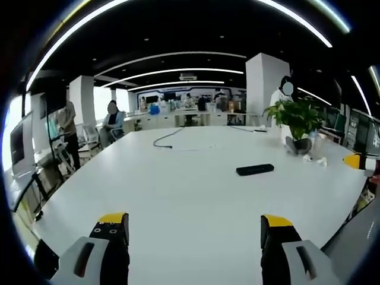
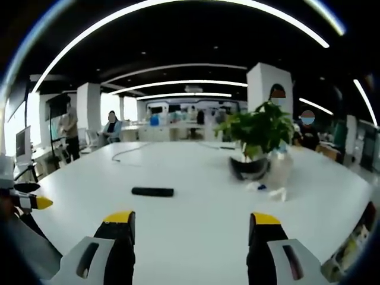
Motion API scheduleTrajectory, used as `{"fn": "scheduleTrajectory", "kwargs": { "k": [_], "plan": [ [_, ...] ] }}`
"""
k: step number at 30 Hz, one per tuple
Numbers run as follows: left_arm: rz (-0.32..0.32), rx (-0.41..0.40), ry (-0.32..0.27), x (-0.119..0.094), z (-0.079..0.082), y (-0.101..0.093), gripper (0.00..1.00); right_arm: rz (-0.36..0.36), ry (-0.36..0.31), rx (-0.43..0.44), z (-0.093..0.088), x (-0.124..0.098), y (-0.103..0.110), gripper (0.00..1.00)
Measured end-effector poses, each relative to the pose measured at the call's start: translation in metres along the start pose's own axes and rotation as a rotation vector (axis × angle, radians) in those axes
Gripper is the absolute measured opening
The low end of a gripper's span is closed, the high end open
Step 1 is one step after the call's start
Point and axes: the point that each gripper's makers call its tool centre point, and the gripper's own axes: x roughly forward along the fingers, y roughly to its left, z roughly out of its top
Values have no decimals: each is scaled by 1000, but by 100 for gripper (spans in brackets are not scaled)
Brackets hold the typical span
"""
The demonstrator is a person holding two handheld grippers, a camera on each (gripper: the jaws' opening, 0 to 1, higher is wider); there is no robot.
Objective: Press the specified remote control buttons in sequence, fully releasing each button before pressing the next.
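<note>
**While both claws wait apart, the remote lies untouched mid-table**

Since neither claw has reached the black remote control (image 1: 255,170), the step in hand looks like the approach to the first button. It lies flat on the white table (image 1: 178,202), well ahead of both claws, with bare tabletop all round it.

Left of the remote, in the left gripper view, the left claw (image 1: 195,228) has its jaws wide apart and holds nothing. Beyond the remote a dark cable (image 1: 167,139) trails over the table. Right of the remote stands a potted plant (image 1: 297,122), with small white scraps (image 1: 314,159) at its foot.

To press well, I judge it best to bring the jaws of one claw together, so that a single narrow tip meets one button, come down from above, and lift fully clear before the next press. The button faces are too small to make out, so a closer look should come first.

In the right gripper view the right claw (image 2: 191,228) is likewise spread and empty. The remote sits left of centre, with the plant close and large to its right, and the yellow tip of the left claw pokes in at the left edge. That view also gives a seated person behind the plant, whom the left gripper view lacks.
</note>
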Motion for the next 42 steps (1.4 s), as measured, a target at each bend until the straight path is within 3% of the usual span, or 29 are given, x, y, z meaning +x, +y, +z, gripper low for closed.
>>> {"fn": "scheduleTrajectory", "kwargs": {
  "k": [33, 42],
  "plan": [
    [-51, -32, 40, 2, -1, -6, 87, 9, 21, 0, -3, 1, 2, 74],
    [-120, 19, 76, 8, 0, -20, 85, 8, 24, 1, -4, 1, 1, 71]
  ]
}}
